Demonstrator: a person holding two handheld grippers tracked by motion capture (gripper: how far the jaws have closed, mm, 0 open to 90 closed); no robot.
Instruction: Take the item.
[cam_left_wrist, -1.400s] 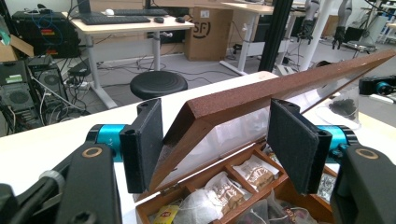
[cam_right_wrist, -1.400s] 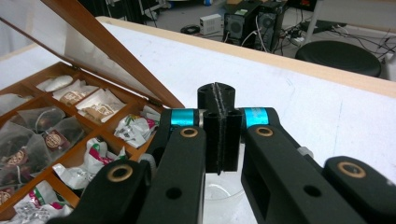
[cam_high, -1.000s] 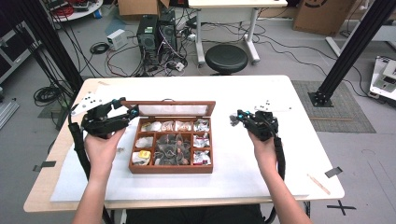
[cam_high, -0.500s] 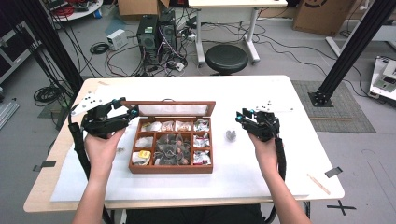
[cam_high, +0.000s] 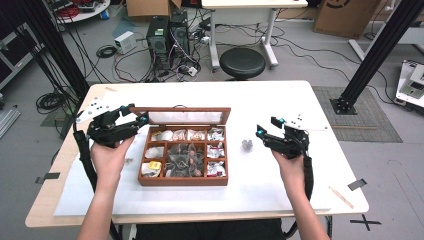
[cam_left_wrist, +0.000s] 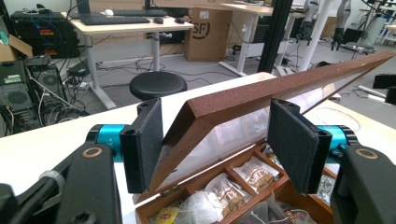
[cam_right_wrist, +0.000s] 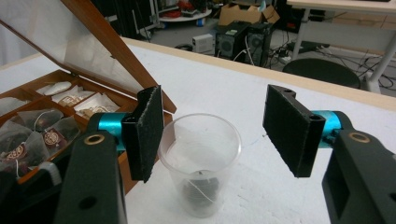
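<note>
- Wooden box, centre of the high view, on a white table. Compartments hold tea bags. Place unchanged from both earlier frames.
- Lid, wood frame with clear pane, stands raised along the box's far edge. In the left gripper view its rim runs slantwise from lower left to upper right.
- Left gripper, left of centre in the high view, at the lid's left corner. Jaws part-open; in its own view the lid's rim passes between the two pads. Whether either pad presses the wood cannot be told. Position same as a second ago.
- Right gripper, right of centre in the high view. Jaws apart, having just been opening: a second ago they were together, half a second ago part-spread.
- Clear plastic cup, centre of the right gripper view, upright on the table between the two pads, touching neither that can be seen. A tea bag lies at its bottom, its string up the wall.
- Same cup in the high view: just right of the box, near the right gripper's tips. Not discernible a second ago; visible at this spot half a second ago.
- Hands come in from the lower edge, one behind each gripper.
</note>
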